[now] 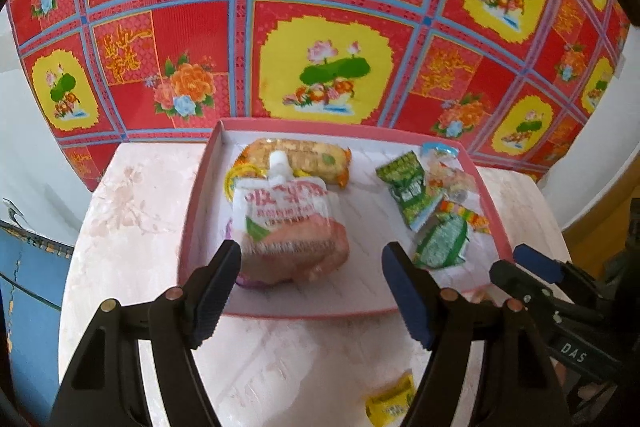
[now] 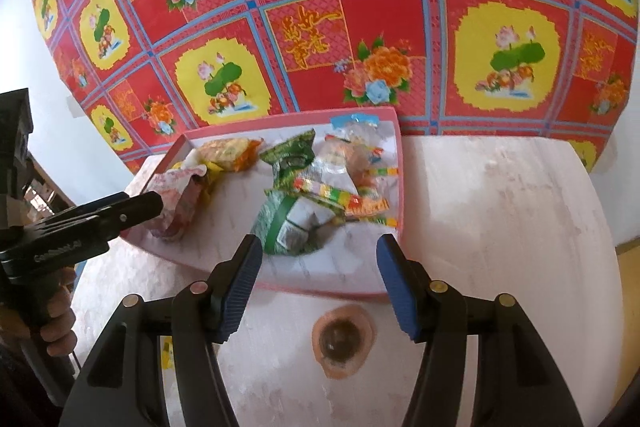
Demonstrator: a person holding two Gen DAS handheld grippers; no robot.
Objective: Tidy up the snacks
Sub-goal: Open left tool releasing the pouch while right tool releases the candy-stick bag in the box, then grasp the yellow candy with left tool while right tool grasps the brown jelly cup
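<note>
A pink-rimmed tray [image 1: 304, 311] with a white floor sits on a pale round table. In it lie a white and pink spout pouch [image 1: 288, 223], an orange cracker pack [image 1: 308, 155], green packets [image 1: 408, 187], a striped candy pack [image 1: 466, 213] and a clear bag with a blue header [image 1: 440, 151]. My left gripper [image 1: 312, 251] hangs open over the tray's near side, with the pouch lying below its left finger. My right gripper [image 2: 320, 279] stands open at the tray's [image 2: 280, 119] near rim, nothing between its pads. A green packet [image 2: 292, 227] lies just ahead of it.
A small yellow packet [image 1: 390, 401] lies on the table [image 1: 132, 227] in front of the tray. A round brown sweet in a pinkish cup [image 2: 342, 341] rests under the right gripper. A red flowered cloth [image 1: 320, 7] hangs behind. A hand [image 2: 60, 323] holds the left gripper.
</note>
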